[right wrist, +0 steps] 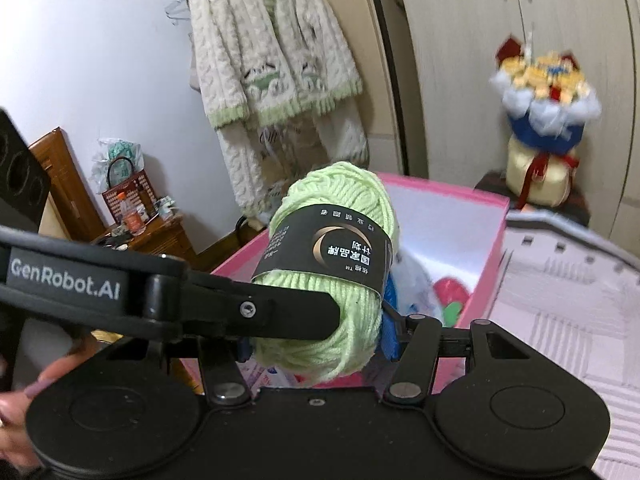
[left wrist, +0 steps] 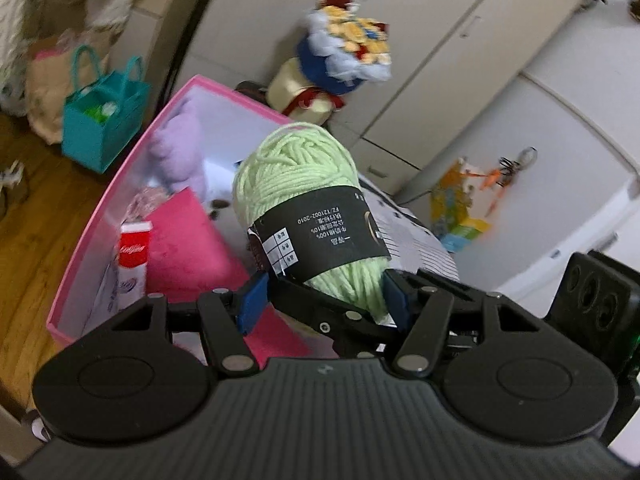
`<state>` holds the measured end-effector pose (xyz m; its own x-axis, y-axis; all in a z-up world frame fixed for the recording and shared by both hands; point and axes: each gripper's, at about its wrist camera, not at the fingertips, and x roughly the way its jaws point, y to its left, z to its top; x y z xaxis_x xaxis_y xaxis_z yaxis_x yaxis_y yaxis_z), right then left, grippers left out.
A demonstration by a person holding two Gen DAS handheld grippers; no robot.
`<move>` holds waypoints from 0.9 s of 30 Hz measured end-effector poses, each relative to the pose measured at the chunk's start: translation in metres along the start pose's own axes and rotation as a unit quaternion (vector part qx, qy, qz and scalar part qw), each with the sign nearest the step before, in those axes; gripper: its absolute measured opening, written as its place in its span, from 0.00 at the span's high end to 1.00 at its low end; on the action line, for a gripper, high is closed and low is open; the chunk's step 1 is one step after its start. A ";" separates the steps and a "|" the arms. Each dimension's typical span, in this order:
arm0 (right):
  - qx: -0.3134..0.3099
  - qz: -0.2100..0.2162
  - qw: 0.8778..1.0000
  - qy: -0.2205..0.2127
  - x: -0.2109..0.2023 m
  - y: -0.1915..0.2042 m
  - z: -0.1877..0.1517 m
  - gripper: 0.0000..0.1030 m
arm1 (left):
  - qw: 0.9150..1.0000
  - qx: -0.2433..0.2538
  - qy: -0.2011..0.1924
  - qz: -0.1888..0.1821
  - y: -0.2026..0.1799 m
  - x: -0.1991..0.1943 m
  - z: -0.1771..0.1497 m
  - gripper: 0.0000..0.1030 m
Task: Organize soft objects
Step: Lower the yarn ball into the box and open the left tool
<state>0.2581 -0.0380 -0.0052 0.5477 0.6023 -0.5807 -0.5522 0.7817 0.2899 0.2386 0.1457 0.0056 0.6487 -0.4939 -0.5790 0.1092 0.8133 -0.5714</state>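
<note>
A bedroom with a wood floor and pale wardrobe doors is shown, and a striped bed cover lies beside an open pink box.

Nearest the cameras, a pale green yarn skein with a black paper band is held up over the near end of the box. It is gripped at its lower end by the right gripper, whose blue pads are pressed narrowly into the wool on both sides. The left gripper is set wider around the same end. One pad is seen against the yarn, while the other is judged to stand just clear of it.

The step in hand is judged to be the placing of the skein in the box. Only one grip should be kept firm, so that the wool is not pulled between the two tools. The band should be left undisturbed so that the strands are not loosened. The skein would be best lowered before release, not dropped.

Further in, a pink cloth and a red and white tissue pack are seen inside the box, with a purple plush behind them. The free room beside the cloth should be aimed for.

Beyond the box, a toy bouquet is stood on a dark stand, and a knitted cardigan is hung on the wall.
</note>
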 end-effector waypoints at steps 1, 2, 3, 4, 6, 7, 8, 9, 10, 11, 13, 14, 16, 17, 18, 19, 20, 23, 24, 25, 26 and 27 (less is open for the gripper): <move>0.003 0.004 1.000 0.006 0.003 0.001 -0.002 0.40 | 1.000 -0.007 0.003 0.002 0.003 0.002 -0.001 0.42; 0.003 0.006 1.000 0.009 0.006 0.001 -0.003 0.40 | 1.000 -0.011 0.005 0.003 0.006 0.003 -0.002 0.42; 0.003 0.009 1.000 0.012 0.008 0.001 -0.004 0.40 | 1.000 -0.013 0.005 0.004 0.009 0.003 -0.003 0.42; 0.006 0.012 1.000 0.015 0.009 0.001 -0.004 0.40 | 1.000 -0.016 0.006 0.005 0.011 0.003 -0.003 0.42; 0.010 0.018 1.000 0.020 0.012 -0.001 -0.005 0.39 | 1.000 -0.023 0.006 0.005 0.014 0.004 -0.003 0.41; 0.011 0.020 0.999 0.024 0.014 -0.002 -0.005 0.39 | 1.000 -0.026 0.006 0.006 0.015 0.006 -0.003 0.41; 0.010 0.021 0.999 0.030 0.016 -0.003 -0.004 0.38 | 1.000 -0.030 0.007 0.009 0.016 0.008 -0.003 0.41; 0.007 0.024 0.999 0.038 0.019 -0.005 -0.002 0.35 | 0.999 -0.031 0.009 0.011 0.017 0.009 -0.004 0.41; 0.001 0.026 0.999 0.046 0.022 -0.006 -0.001 0.34 | 0.999 -0.030 0.009 0.016 0.017 0.011 -0.004 0.41; -0.010 0.029 0.998 0.055 0.027 -0.006 0.000 0.31 | 0.999 -0.025 0.003 0.026 0.016 0.012 -0.004 0.41; -0.043 0.030 0.996 0.076 0.037 -0.005 0.002 0.31 | 0.998 -0.009 -0.017 0.064 0.013 0.015 -0.005 0.41; -0.058 0.028 0.994 0.085 0.041 -0.003 0.002 0.30 | 0.997 -0.006 -0.018 0.072 0.013 0.017 -0.005 0.41; -0.088 0.011 0.992 0.088 0.043 0.000 0.001 0.30 | 0.998 -0.015 -0.012 0.063 0.015 0.020 -0.005 0.41; -0.097 0.007 0.991 0.088 0.041 0.001 0.001 0.30 | 0.998 -0.019 -0.010 0.059 0.015 0.021 -0.005 0.41; -0.104 0.004 0.991 0.086 0.039 0.001 0.000 0.30 | 0.998 -0.019 -0.009 0.057 0.015 0.021 -0.005 0.41; -0.108 0.000 0.991 0.082 0.036 0.001 0.000 0.30 | 0.998 -0.019 -0.009 0.054 0.014 0.022 -0.005 0.41; -0.113 -0.006 0.991 0.075 0.033 0.002 -0.001 0.31 | 0.998 -0.019 -0.011 0.051 0.013 0.022 -0.006 0.41; -0.141 -0.041 0.988 0.050 0.024 0.006 -0.006 0.22 | 0.998 -0.011 -0.029 0.051 0.008 0.021 -0.008 0.40; -0.152 -0.053 0.986 0.044 0.020 0.007 -0.008 0.19 | 0.998 -0.006 -0.036 0.058 0.006 0.019 -0.009 0.39; -0.159 -0.062 0.984 0.039 0.017 0.008 -0.011 0.19 | 0.997 0.001 -0.043 0.065 0.004 0.018 -0.010 0.39; -0.163 -0.069 0.984 0.032 0.012 0.008 -0.013 0.19 | 0.996 0.010 -0.050 0.068 0.002 0.016 -0.013 0.39; -0.161 -0.068 0.984 0.026 0.006 0.007 -0.014 0.19 | 0.996 0.013 -0.052 0.065 0.001 0.015 -0.013 0.39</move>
<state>0.2485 -0.0313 -0.0170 0.6018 0.4810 -0.6375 -0.6516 0.7573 -0.0438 0.2383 0.1350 -0.0112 0.7333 -0.3495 -0.5831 0.0373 0.8771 -0.4789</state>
